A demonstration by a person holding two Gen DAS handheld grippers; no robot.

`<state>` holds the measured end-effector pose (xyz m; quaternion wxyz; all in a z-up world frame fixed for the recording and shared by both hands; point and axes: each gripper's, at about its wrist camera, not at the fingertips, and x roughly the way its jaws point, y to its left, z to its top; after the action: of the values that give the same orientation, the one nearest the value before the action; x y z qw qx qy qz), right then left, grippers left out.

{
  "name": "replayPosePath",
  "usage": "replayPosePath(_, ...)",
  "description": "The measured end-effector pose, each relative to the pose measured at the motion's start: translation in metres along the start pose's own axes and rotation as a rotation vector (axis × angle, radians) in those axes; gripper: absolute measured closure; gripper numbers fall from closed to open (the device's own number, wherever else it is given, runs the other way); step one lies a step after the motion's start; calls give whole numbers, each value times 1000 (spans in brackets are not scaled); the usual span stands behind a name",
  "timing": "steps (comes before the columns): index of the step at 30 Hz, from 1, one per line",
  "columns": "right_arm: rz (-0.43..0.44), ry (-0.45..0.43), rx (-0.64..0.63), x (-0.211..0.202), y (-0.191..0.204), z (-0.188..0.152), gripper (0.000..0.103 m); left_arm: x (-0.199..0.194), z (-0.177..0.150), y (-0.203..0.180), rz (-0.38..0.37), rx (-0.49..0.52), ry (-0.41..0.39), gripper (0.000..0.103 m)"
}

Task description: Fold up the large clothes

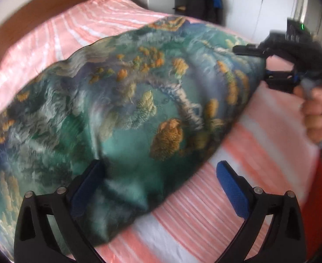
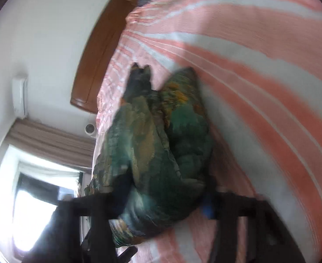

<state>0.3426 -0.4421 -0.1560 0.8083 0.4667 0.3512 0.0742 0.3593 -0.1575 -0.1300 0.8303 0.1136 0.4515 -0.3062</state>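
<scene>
Left wrist view: the green cloth (image 1: 126, 109) lies on the bed (image 1: 259, 142), long from lower left to upper right. The left tongs (image 1: 161, 186) are apart by its near corner. The right tongs (image 1: 268, 70) pinch its far corner at upper right.

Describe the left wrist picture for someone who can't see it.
A green landscape-print cloth drapes over a pink-striped bed, held up at its far corner by the right gripper. The left gripper in the foreground is open, the cloth lying across one finger.
</scene>
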Motion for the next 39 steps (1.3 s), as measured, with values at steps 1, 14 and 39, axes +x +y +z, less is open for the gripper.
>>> replayPosePath(1,7,-17,-54,-6,17,-1,68,-16,2,15,-57,-64,-18,3)
replayPosePath(14,42,27,-1066,42,291,-164,72,-156,11,188,-449,-470,-257,2)
replayPosePath(39,175,86,-965,16,283,-187,40,-153,39,183,-79,-294,-44,79)
